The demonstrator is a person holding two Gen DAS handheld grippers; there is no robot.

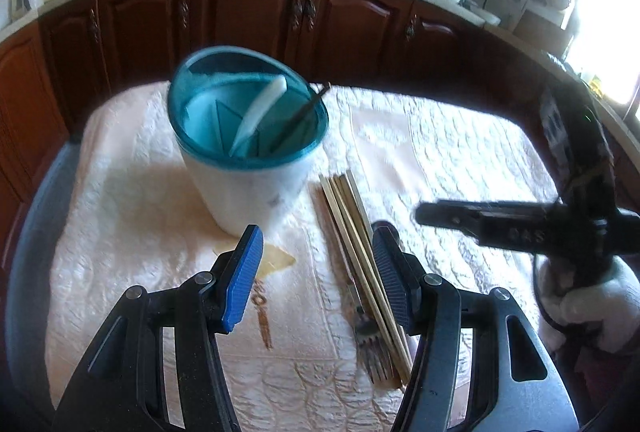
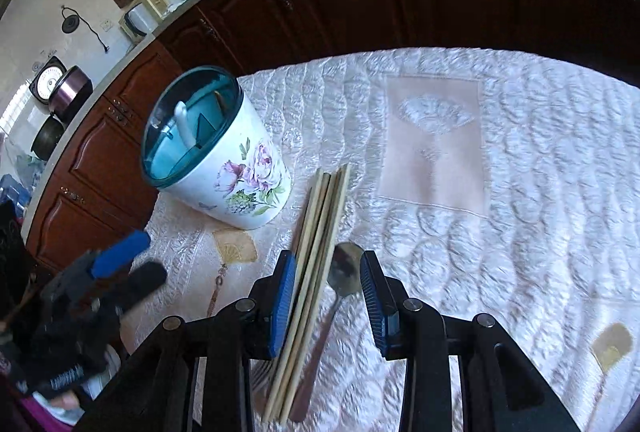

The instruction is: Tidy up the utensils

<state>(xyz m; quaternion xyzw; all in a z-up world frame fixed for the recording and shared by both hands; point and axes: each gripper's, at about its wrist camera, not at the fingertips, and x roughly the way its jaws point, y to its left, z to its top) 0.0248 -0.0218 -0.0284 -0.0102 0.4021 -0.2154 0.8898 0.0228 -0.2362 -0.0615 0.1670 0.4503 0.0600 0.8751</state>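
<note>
While hovering, I am seeing:
Left gripper (image 1: 318,278): spread wide, gripping nothing.
Right gripper (image 2: 328,298): jaws parted, straddling chopsticks (image 2: 316,252) and spoon (image 2: 345,272).
Writing: none legible on floral holder (image 2: 236,168).

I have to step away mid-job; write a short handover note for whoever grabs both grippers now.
Left gripper: open, empty, above the cloth near the holder.
Right gripper: open, empty, straddling the utensil pile.
In the teal-rimmed floral utensil holder: a white spoon and one dark stick.
Left on the quilted cloth: pale wooden chopsticks, a metal spoon, a metal fork.
</note>
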